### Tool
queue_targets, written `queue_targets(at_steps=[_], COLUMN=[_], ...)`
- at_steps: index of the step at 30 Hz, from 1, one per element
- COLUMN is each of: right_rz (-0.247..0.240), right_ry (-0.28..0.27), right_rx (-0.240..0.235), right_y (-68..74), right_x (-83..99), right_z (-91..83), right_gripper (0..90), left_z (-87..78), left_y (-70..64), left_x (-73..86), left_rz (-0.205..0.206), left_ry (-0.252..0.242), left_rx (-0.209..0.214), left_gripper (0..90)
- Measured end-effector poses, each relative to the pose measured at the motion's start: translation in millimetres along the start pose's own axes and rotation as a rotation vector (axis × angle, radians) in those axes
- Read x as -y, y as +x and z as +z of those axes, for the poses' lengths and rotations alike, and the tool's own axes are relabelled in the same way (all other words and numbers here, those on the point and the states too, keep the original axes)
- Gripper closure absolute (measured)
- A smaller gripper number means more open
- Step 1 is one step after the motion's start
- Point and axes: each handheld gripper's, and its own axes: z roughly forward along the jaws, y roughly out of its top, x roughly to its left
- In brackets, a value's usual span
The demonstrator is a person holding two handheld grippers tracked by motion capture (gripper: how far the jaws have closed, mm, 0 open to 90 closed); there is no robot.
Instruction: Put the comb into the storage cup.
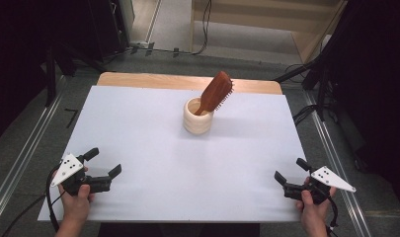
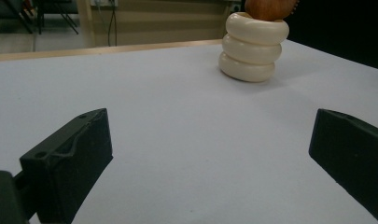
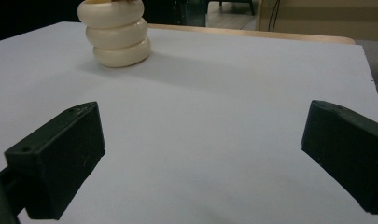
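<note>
Both black two-jaw grippers rest wide apart at the near table edge, holding nothing.
Left gripper (image 1: 104, 163) and right gripper (image 1: 289, 170) face the cream ribbed ceramic holder (image 1: 198, 116) mid-table, where the reddish-brown wooden hairbrush (image 1: 217, 92) leans handle-down, ready for lifting.

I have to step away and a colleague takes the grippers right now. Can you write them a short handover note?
Left gripper: open, holding nothing, near the table's front left corner.
Right gripper: open, holding nothing, near the front right corner.
Things: a cream ribbed holder stands upright toward the back of the white table. A wooden hairbrush stands in it handle down, head leaning toward the right.
Done: neither gripper touches the holder or the brush.
Left: probably all of the handling; both grippers are well short of the holder, so a reach forward comes first.
</note>
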Motion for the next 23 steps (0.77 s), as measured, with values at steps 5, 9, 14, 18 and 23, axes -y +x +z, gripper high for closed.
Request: queue_targets(at_steps=[5, 9, 14, 18, 23], right_rz=[-0.004, -0.016, 0.014, 0.034, 0.071], right_ry=[0.006, -0.004, -0.013, -0.006, -0.030], right_rx=[0.027, 0.026, 0.038, 0.022, 0.027], right_y=[-6.8, -13.8, -24.3, -27.6, -32.7], right_x=[4.0, 3.9, 8.1, 10.9, 12.5], right_z=[-7.4, -13.3, -18.6, -15.2, -17.8], right_gripper=[0.0, 0.0, 0.0, 0.0, 0.0], left_z=[-0.6, -0.3, -0.1, 0.2, 1.6], left_y=[0.5, 0.6, 0.5, 0.3, 0.3], left_x=[0.0, 0.0, 0.0, 0.0, -0.2], left_rz=[-0.007, -0.008, -0.007, -0.005, -0.003], left_ry=[-0.003, -0.001, 0.001, 0.002, 0.007], left_rx=[-0.001, 0.000, 0.001, 0.002, 0.005], left_gripper=[0.0, 0.0, 0.0, 0.0, 0.0])
